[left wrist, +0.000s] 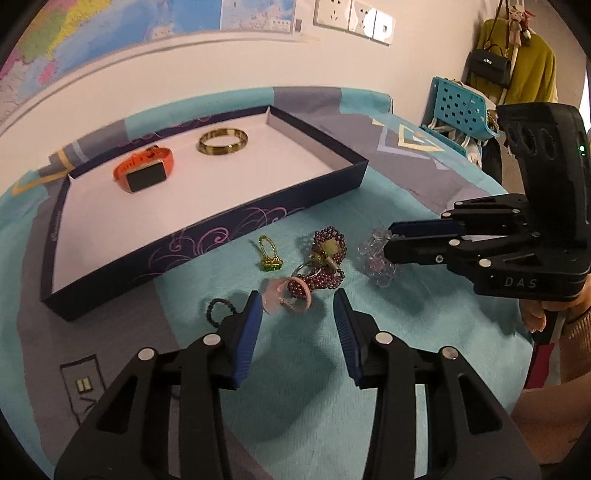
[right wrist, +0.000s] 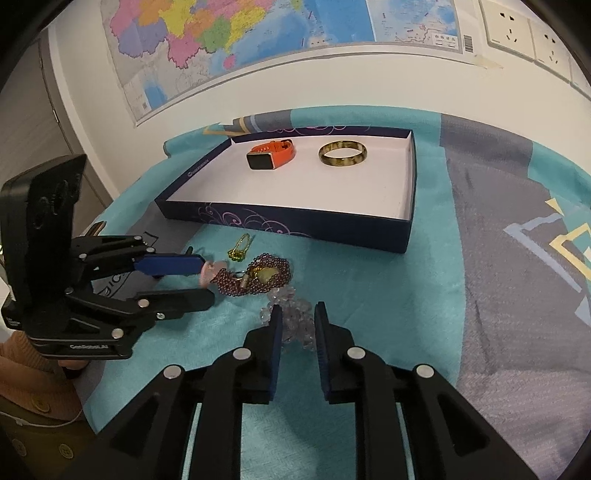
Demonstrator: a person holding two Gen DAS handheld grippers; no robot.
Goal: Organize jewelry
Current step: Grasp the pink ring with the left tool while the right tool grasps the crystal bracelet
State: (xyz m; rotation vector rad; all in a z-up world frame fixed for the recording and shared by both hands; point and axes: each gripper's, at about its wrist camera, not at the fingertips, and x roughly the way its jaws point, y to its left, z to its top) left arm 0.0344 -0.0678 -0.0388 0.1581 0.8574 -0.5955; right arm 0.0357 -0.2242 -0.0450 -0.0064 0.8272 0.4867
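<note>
A navy box (left wrist: 207,236) (right wrist: 295,221) with a white floor holds an orange smartwatch (left wrist: 144,171) (right wrist: 269,155) and a mottled yellow bangle (left wrist: 223,142) (right wrist: 343,153). In front of it, loose on the teal cloth, lie a small green bead piece (left wrist: 269,254) (right wrist: 240,249), a garnet bead string (left wrist: 325,258) (right wrist: 266,277), a pink bracelet (left wrist: 291,295) (right wrist: 208,271), a black bead loop (left wrist: 218,312) and a clear crystal bracelet (left wrist: 378,266) (right wrist: 295,321). My left gripper (left wrist: 297,299) (right wrist: 208,282) is open around the pink bracelet. My right gripper (right wrist: 298,314) (left wrist: 388,240) is shut on the crystal bracelet.
Behind the table, the wall carries a map (right wrist: 258,40) and sockets (left wrist: 351,18). A teal perforated chair (left wrist: 461,107) and hanging clothes (left wrist: 524,62) stand past the table's right edge. A hand (left wrist: 535,317) holds the right gripper's handle.
</note>
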